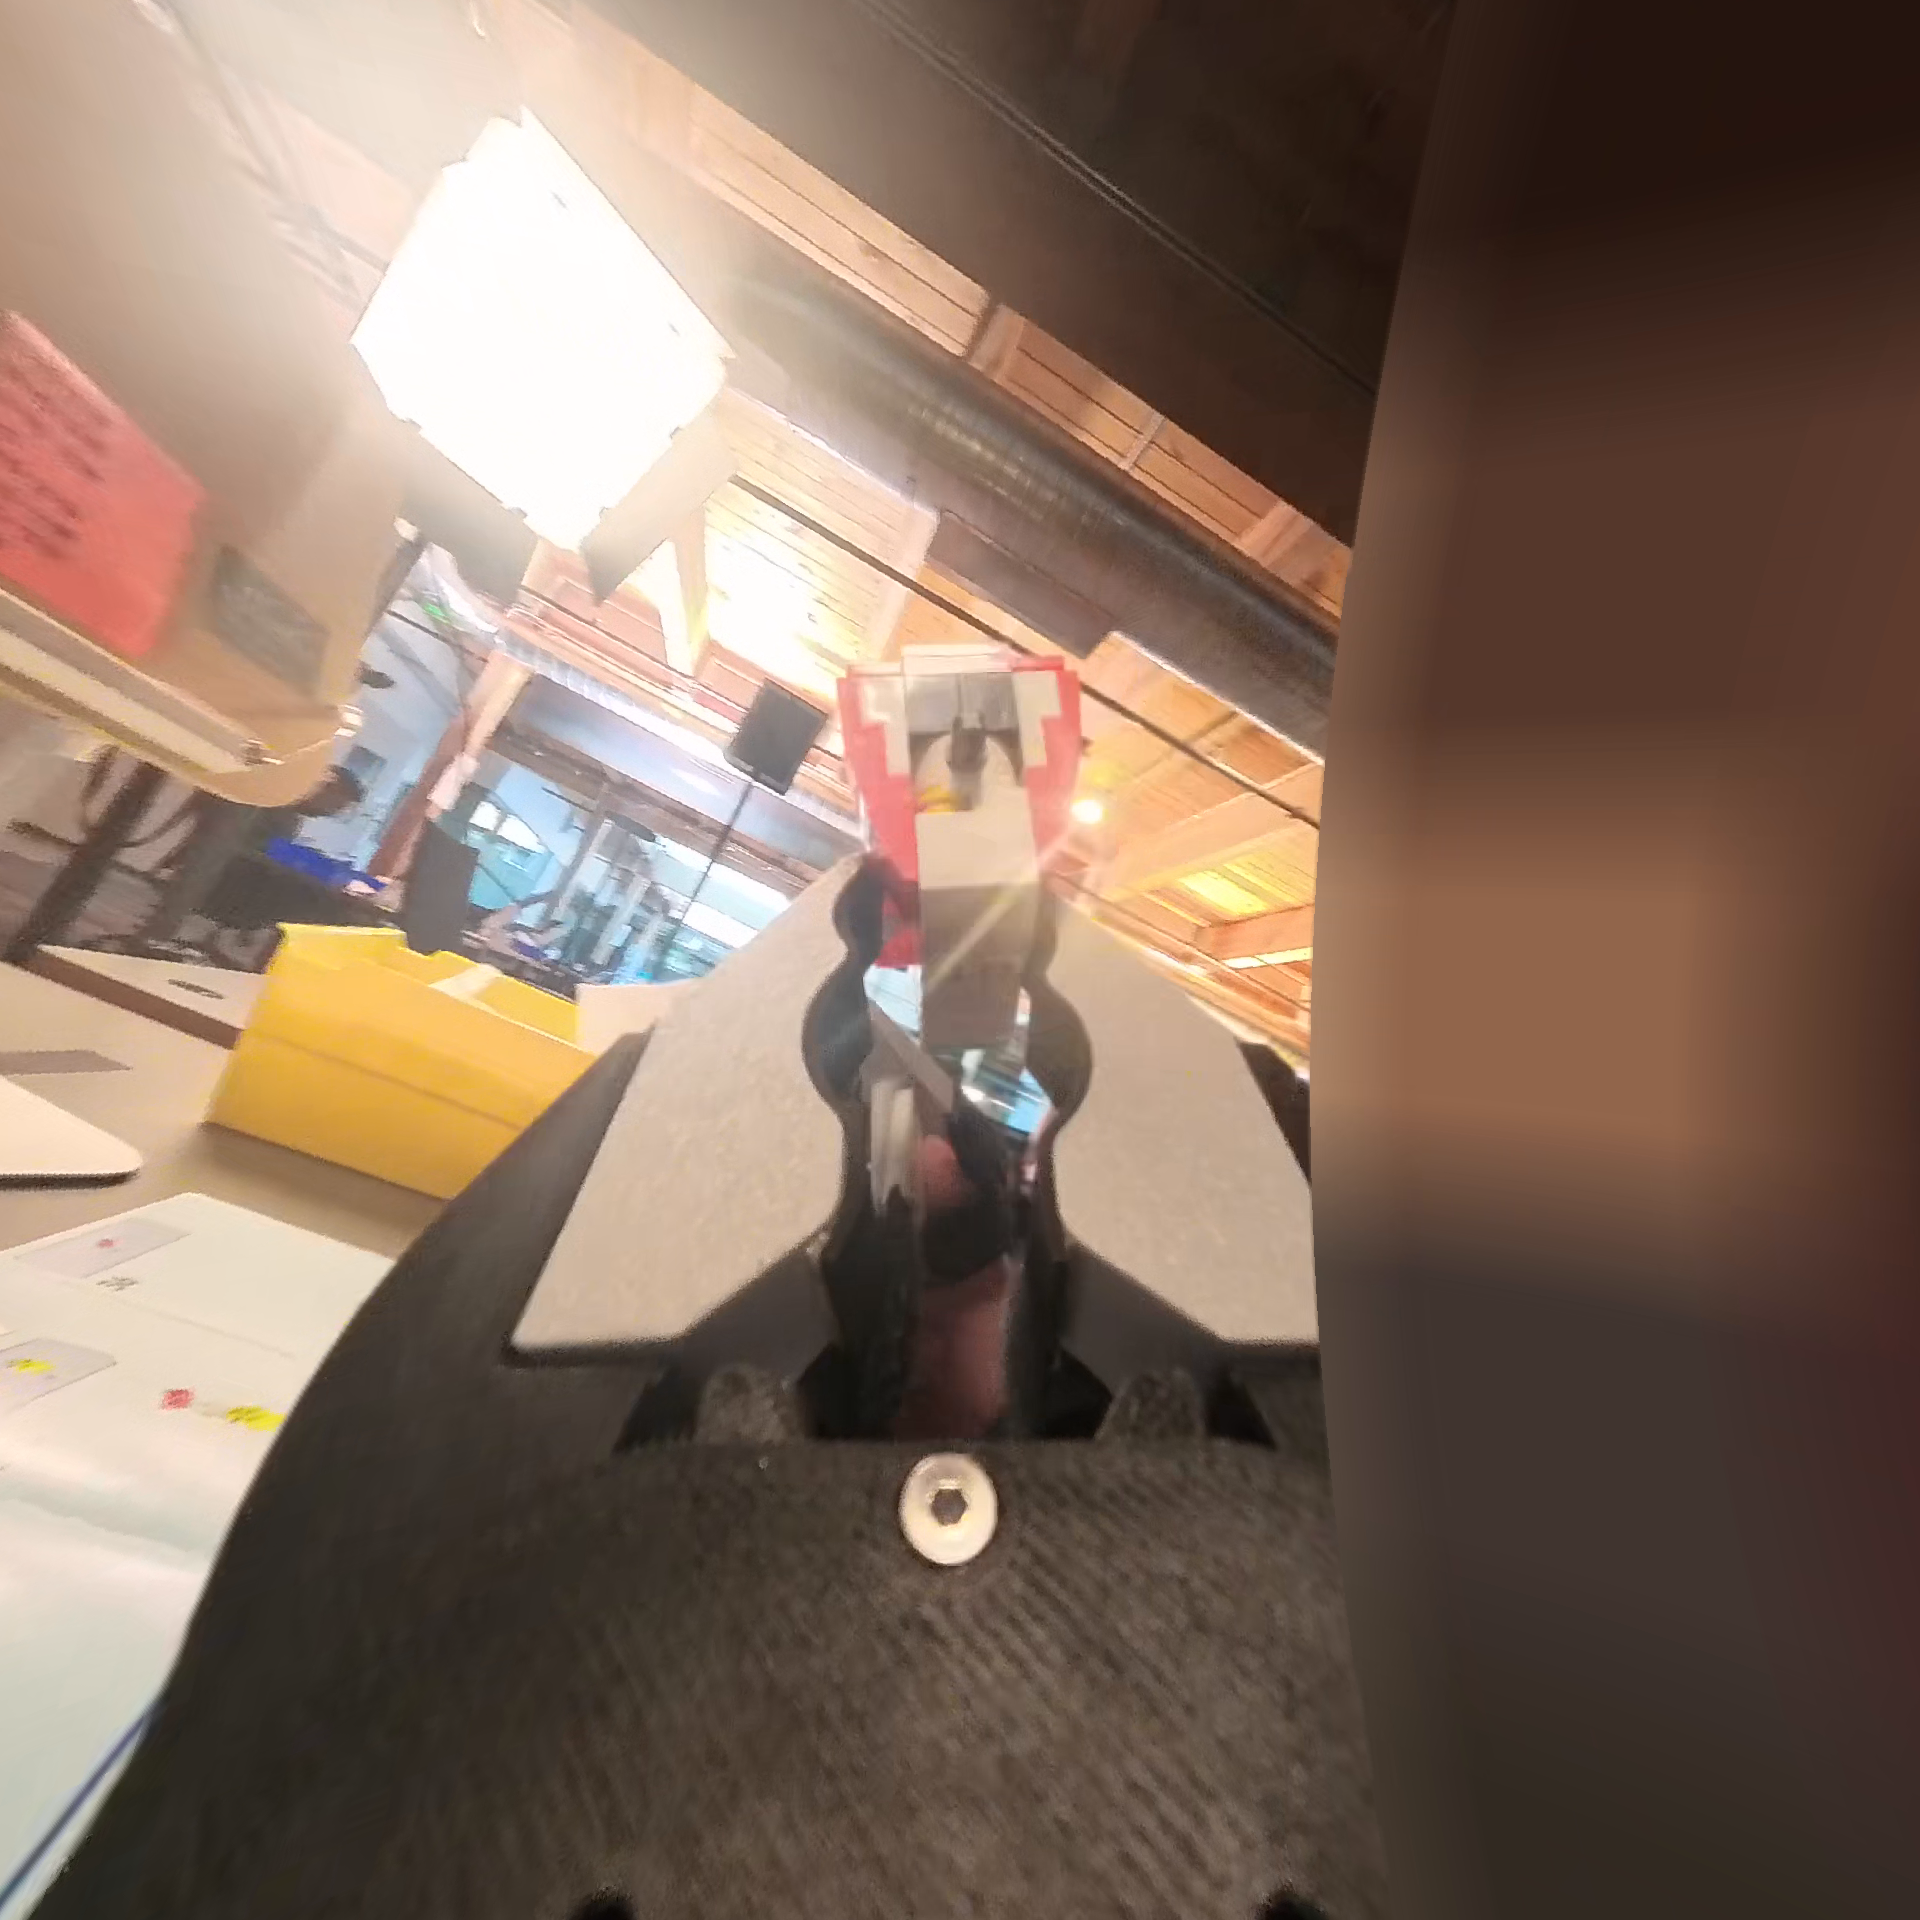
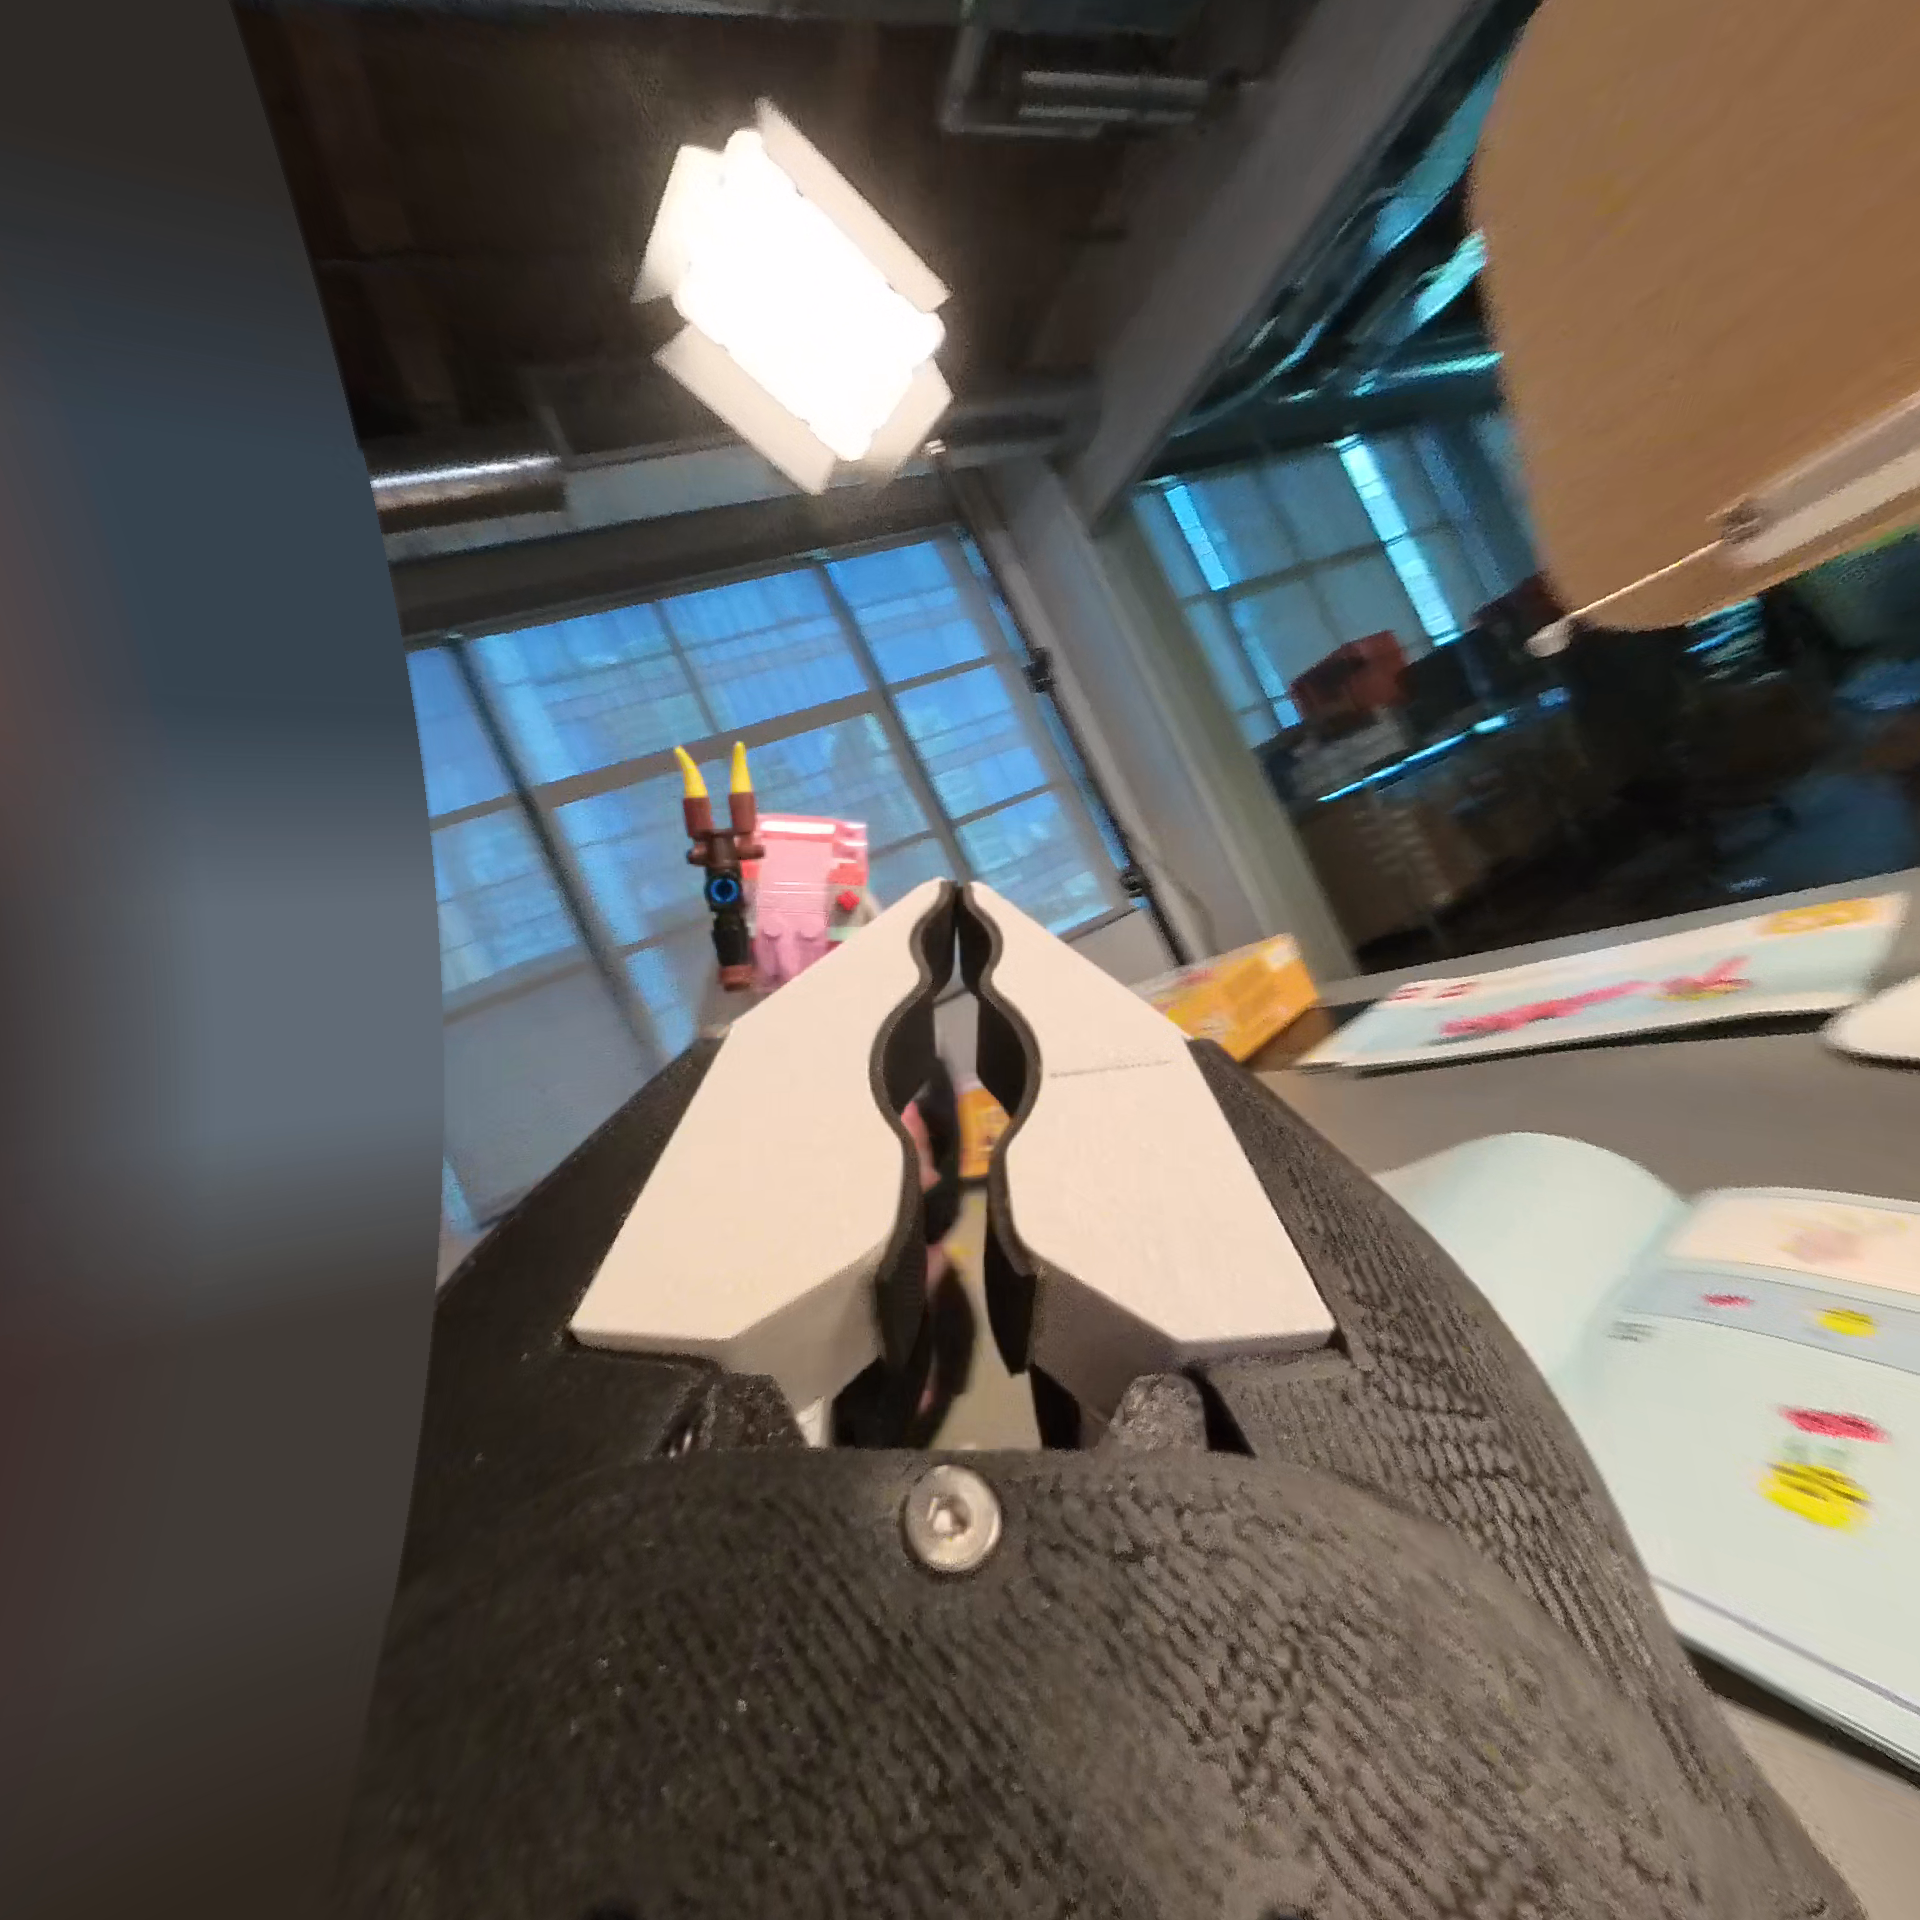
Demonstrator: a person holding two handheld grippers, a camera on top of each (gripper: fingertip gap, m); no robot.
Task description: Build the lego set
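Left gripper (image 1: pixel 951 935) pinching a brick-built model (image 1: pixel 961 790) of red, grey and white pieces, pads (image 1: pixel 852 935) pressing on the grey stem at either side, red flared part standing clear above the fingertips. Tilting upward, toward a wooden ceiling (image 1: pixel 1143 436) and a bright panel light (image 1: pixel 540 343). Lying to the left on the table (image 1: pixel 156 1081): a yellow bin (image 1: pixel 353 1081), a white sheet with small coloured marks (image 1: pixel 156 1351), a rounded white edge (image 1: pixel 62 1143). Overhanging at the upper left, a pale board with a red card (image 1: pixel 83 499). Covering the right side, a blurred patch.

Right gripper (image 2: pixel 956 904) pressed together, fingertips (image 2: pixel 904 935) meeting at the point with nothing showing between them. Standing just beyond and left of the tips, partly behind the left finger, another brick model: pink block body (image 2: pixel 800 883) with a dark post topped by two yellow horns (image 2: pixel 717 821), blue ring partway down. Support underneath hidden, so cannot tell what is carrying it. Behind, large gridded windows (image 2: pixel 727 707) and a panel light (image 2: pixel 800 301). Lying to the right on the table (image 2: pixel 1558 1101): a yellow box (image 2: pixel 1236 997), a flat printed sheet with pink shapes (image 2: pixel 1610 987), an open booklet (image 2: pixel 1714 1351) near the gripper body. Intruding at the upper right, a tan board (image 2: pixel 1704 312).
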